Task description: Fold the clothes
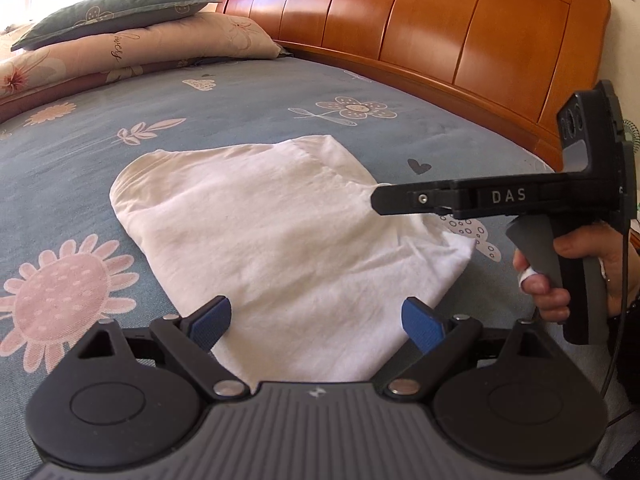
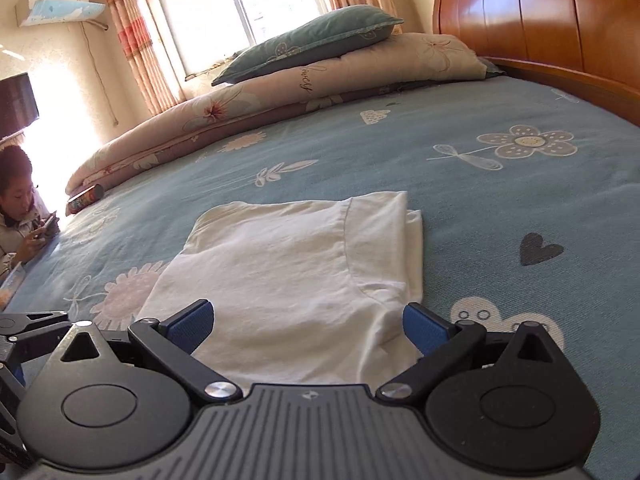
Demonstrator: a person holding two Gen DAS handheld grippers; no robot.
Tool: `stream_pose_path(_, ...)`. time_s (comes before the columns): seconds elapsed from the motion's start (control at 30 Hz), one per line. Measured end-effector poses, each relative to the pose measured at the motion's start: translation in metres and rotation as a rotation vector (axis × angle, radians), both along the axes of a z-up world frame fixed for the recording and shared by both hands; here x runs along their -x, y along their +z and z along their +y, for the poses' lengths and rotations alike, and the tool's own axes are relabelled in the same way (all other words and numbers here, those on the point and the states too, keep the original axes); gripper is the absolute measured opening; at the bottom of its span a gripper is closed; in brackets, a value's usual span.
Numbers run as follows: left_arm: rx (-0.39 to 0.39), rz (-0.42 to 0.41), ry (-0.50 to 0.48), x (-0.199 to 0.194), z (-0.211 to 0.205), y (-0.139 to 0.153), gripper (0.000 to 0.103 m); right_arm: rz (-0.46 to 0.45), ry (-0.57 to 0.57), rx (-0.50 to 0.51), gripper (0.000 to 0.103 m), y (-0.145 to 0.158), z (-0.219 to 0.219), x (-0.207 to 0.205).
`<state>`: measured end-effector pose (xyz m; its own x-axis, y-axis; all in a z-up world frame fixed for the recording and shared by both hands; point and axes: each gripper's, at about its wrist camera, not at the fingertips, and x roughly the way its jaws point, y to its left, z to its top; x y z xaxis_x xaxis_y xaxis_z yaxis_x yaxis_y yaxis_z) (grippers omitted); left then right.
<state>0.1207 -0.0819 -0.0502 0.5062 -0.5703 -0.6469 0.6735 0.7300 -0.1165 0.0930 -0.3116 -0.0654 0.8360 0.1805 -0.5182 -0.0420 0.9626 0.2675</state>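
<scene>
The white T-shirt (image 1: 288,232) lies on the blue flowered bed (image 1: 240,100), below the wooden headboard (image 1: 420,28). It looks partly folded into a soft, wrinkly rectangle, so more folds are probably left. The left gripper (image 1: 318,318) and right gripper (image 2: 308,322) are both wide open, holding nothing, at the shirt's near edge.

Strong daylight floods through the window (image 2: 240,4), washing out the panes. The headboard (image 1: 420,28) shows glare. Fisheye bends both views' edges; corners go dark.
</scene>
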Motion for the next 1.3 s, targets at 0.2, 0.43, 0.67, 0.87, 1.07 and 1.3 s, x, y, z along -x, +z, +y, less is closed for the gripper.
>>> stream_pose_path(0.2, 0.013, -0.004, -0.026, 0.007, -0.005, -0.004, 0.092, 0.003, 0.118, -0.109, 0.103, 0.004, 0.004, 0.012)
stream_pose_path(0.43, -0.05, -0.038, -0.047, 0.021, -0.006, -0.006, 0.092, 0.065, -0.044, 0.013, 0.103, -0.008, 0.001, 0.013)
stream_pose_path(0.67, -0.056, -0.036, -0.042, 0.022, -0.008, -0.006, 0.092, 0.074, 0.143, -0.144, 0.103, -0.007, 0.006, 0.01)
stream_pose_path(0.87, -0.05, -0.033, -0.043, 0.025, -0.003, -0.005, 0.092, 0.083, 0.042, 0.058, 0.098, -0.008, 0.013, 0.021)
stream_pose_path(1.07, -0.058, -0.035, -0.041, 0.026, -0.006, -0.008, 0.092, 0.099, 0.105, 0.028, 0.098, -0.006, 0.016, 0.023)
stream_pose_path(1.3, -0.047, -0.02, -0.062, 0.03, -0.002, -0.006, 0.092, 0.101, 0.004, 0.081, 0.096, -0.005, 0.009, 0.024)
